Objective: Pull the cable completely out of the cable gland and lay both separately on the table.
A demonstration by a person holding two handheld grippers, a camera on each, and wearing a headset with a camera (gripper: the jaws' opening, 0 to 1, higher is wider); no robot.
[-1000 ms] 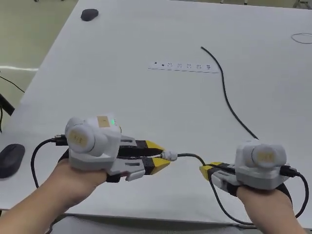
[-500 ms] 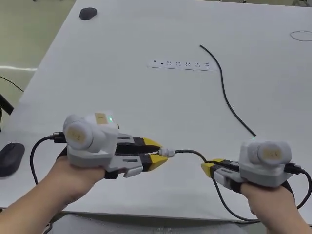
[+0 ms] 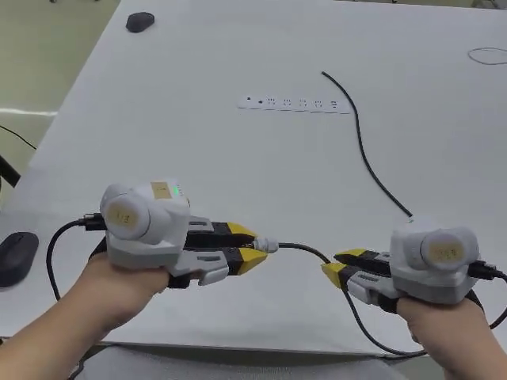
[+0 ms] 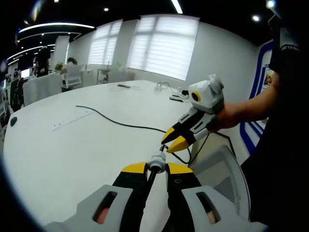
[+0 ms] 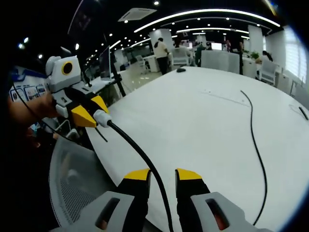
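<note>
A small white cable gland is pinched between the yellow tips of my left gripper, near the table's front edge. In the left gripper view the gland sits right at the tips of that gripper. A black cable leaves the gland and arcs right into my right gripper, which is shut on it. In the right gripper view the cable runs from between the tips of that gripper up to the gland. The cable is still inside the gland.
A white power strip lies at mid table. A long black cable runs from beside it toward my right hand. A dark mouse sits far left at the back, and another dark object lies at the left edge.
</note>
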